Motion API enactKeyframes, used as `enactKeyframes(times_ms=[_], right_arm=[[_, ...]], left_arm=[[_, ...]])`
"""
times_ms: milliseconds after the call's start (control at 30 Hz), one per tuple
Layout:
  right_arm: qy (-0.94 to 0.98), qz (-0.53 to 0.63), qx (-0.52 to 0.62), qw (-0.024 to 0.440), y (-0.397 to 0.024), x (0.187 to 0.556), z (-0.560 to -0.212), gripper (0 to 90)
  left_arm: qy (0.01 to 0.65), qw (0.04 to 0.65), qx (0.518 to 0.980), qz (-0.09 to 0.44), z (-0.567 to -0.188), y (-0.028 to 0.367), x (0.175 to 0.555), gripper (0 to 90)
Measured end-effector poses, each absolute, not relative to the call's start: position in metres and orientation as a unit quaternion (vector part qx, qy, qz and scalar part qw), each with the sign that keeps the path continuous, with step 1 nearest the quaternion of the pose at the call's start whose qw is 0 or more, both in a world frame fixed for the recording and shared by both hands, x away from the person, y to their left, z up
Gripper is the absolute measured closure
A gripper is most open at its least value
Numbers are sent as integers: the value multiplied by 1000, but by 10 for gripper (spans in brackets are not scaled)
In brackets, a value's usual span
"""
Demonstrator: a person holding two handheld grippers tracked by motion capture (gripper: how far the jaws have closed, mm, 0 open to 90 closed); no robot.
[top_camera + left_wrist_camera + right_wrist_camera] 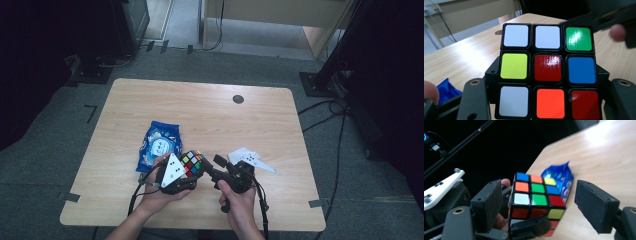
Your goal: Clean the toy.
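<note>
two tools work at the near edge of the bench (pixel 210 107), one in each of the person's hands. the left tool (pixel 186 172) is clamped on the puzzle cube (pixel 192 163): in the left gripper view its two black jaws stand against the cube's left and right sides, and the cube (pixel 548 72) is held clear above the bench surface. that face shows white, white and green squares in the top row, yellow, red and blue in the middle row, and white, orange and red in the bottom row. the left hand (pixel 162 192) carries this tool from below.

the right tool (pixel 212 167) sits just beside the cube on its right. its jaws stand apart, with no pad pressing on anything; in the right gripper view the cube (pixel 536 200) lies ahead of the open jaws, nearer the left pad than the right one. the right hand (pixel 240 197) grips this tool's handle.

just beyond the left tool, a blue snack bag (pixel 159 145) lies flat on the bench, to the left of the cube. farther off, a small dark round cap (pixel 238 99) is set in the bench top near its far edge.
</note>
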State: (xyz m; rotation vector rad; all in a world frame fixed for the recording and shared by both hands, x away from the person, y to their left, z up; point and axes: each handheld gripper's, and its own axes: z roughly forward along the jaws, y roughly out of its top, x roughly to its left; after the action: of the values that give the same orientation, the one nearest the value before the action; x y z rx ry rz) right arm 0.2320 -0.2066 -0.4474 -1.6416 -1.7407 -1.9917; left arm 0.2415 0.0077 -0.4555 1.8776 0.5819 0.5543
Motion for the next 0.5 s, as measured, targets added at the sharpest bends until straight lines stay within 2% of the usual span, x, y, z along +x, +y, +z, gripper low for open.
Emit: enactKeyframes(times_ms=[100,200,300,367,500], right_arm=[[-562,-624,-542,31,-203,235,-454,227],[-556,-631,-539,46,-201,235,-457,324],[-560,-626,-543,31,-200,231,-455,341],[-587,-609,-533,-11,-197,228,-451,342],[-658,-562,-485,-123,-185,220,-441,345]], left_arm=[[227,523,786,237,-456,4,237,338],[222,519,790,238,-458,1,236,338],[224,519,794,224,-459,2,238,337],[222,505,804,222,-461,0,239,336],[222,494,809,229,-463,-3,239,337]])
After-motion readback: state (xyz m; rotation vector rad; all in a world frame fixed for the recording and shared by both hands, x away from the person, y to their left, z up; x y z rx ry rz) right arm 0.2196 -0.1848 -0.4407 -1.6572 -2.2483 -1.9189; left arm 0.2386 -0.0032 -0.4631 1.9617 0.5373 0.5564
